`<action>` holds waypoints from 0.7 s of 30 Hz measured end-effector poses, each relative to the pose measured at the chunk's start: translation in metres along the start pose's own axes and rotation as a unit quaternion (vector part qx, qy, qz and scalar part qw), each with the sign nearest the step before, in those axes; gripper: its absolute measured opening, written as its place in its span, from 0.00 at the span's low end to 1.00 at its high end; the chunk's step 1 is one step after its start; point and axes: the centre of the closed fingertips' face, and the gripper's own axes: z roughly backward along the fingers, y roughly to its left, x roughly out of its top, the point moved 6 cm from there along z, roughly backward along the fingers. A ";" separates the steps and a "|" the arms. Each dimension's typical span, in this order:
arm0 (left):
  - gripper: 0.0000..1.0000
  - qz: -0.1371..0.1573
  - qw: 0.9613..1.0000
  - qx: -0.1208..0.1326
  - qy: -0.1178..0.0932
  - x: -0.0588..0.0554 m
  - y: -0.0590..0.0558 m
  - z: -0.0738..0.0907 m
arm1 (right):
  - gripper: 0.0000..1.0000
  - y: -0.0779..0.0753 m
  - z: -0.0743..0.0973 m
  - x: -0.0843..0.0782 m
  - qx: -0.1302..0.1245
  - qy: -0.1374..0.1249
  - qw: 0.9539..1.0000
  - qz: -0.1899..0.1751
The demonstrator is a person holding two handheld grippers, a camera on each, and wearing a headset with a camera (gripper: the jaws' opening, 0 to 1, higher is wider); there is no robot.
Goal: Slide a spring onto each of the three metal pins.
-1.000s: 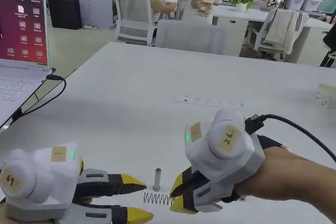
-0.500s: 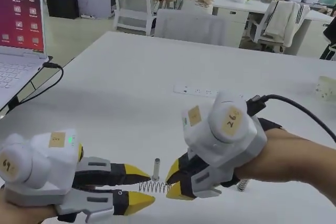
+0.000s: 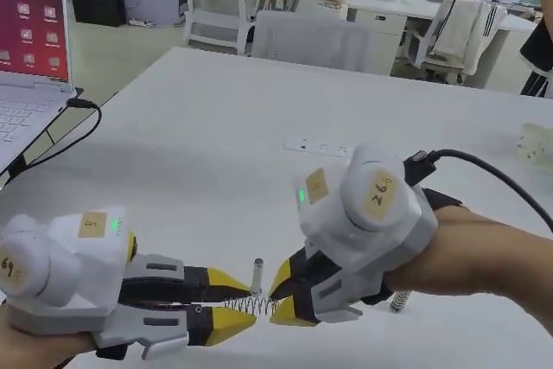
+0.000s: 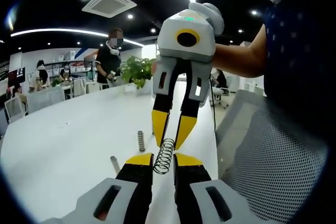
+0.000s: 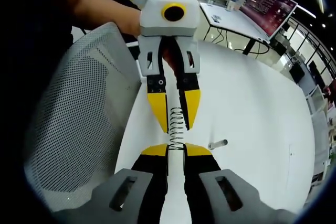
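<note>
The right gripper (image 3: 274,307) is pinching 1 end of the spring (image 3: 259,304). The left gripper (image 3: 251,304) is sitting narrow-jawed around the other end, but its grip cannot be told.

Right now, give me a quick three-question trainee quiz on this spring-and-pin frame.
1. True or false: the left gripper and the right gripper both clamp the same spring.
2. In the head view, the bare pin near the grippers is: A upright, B lying flat, C inside the spring.
3. What device sits at the left edge of the table?
Key: 1 true; 2 A; 3 laptop.
</note>
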 end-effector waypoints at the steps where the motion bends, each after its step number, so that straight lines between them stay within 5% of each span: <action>1: 0.07 0.000 1.000 0.000 -0.001 0.001 0.000 0.000 | 0.08 0.000 0.000 0.000 0.000 0.000 1.000 0.000; 21: 0.10 -0.001 1.000 -0.007 -0.001 0.001 0.000 0.000 | 0.08 -0.003 0.004 0.002 -0.003 -0.004 1.000 0.002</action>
